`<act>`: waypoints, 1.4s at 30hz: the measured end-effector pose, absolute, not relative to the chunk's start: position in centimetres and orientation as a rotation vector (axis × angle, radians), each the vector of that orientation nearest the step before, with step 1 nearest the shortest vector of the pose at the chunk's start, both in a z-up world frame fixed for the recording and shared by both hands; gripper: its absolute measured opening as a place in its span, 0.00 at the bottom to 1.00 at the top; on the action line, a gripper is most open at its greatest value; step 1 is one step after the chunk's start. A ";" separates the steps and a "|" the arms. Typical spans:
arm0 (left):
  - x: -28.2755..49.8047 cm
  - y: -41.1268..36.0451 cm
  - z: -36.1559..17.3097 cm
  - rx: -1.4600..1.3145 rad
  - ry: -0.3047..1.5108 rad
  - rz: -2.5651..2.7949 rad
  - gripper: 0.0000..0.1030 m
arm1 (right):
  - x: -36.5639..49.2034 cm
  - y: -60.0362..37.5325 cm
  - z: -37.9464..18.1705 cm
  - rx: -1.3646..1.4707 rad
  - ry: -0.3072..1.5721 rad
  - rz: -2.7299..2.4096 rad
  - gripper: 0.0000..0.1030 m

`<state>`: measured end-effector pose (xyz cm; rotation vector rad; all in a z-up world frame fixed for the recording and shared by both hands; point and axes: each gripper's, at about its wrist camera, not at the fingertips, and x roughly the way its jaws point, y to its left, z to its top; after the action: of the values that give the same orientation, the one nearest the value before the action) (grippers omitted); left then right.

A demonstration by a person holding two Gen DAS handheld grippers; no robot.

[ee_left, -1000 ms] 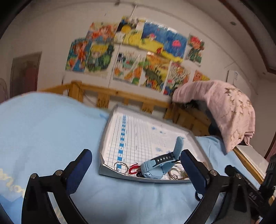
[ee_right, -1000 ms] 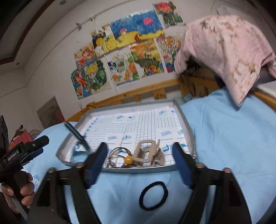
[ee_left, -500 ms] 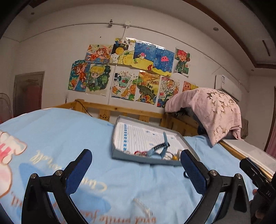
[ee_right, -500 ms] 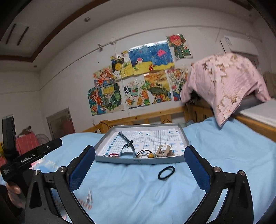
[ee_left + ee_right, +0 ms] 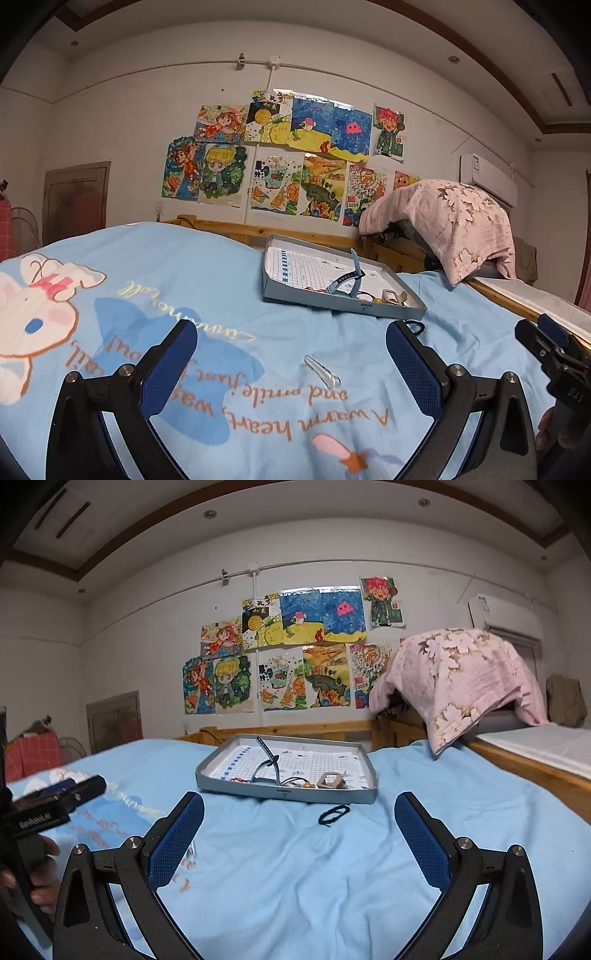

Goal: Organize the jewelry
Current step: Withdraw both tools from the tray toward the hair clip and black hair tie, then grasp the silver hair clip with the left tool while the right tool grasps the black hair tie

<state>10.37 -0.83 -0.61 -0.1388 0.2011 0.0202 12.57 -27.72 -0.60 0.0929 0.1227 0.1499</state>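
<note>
- Small jewelry pieces in the grey tray (image 5: 284,794) tangle together, hard to tell apart; the blue watch band (image 5: 266,762) stands out.
- Left hand-held gripper (image 5: 291,365) and right hand-held gripper (image 5: 299,836): both released, nothing between them.
- Black hair tie (image 5: 333,814) and clear clip (image 5: 322,370) lie on the blue bed sheet (image 5: 295,886); drawings (image 5: 291,653) cover the wall.

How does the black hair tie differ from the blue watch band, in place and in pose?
The black hair tie lies on the blue bedsheet, outside the grey tray; the blue watch band is inside the tray. The hair tie lies flat as a closed loop; the watch band has one strap standing up. The hair tie is thin, the band broader. Neither is held.
</note>
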 end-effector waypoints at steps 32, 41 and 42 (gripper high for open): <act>17.2 -1.6 -4.4 -0.195 0.567 -0.116 1.00 | 16.4 -30.1 -1.4 0.171 0.258 0.148 0.98; 22.2 -3.4 -5.9 -0.137 0.705 -0.197 0.80 | 24.4 -30.4 0.3 0.083 0.266 0.267 0.98; 22.8 -3.5 -6.1 -0.133 0.723 -0.197 0.73 | 25.7 -30.4 -0.1 0.081 0.282 0.286 0.98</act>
<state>22.77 -3.47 -6.11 -0.1332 0.7232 -0.1969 25.69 -30.36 -0.07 0.0812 0.2818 0.2856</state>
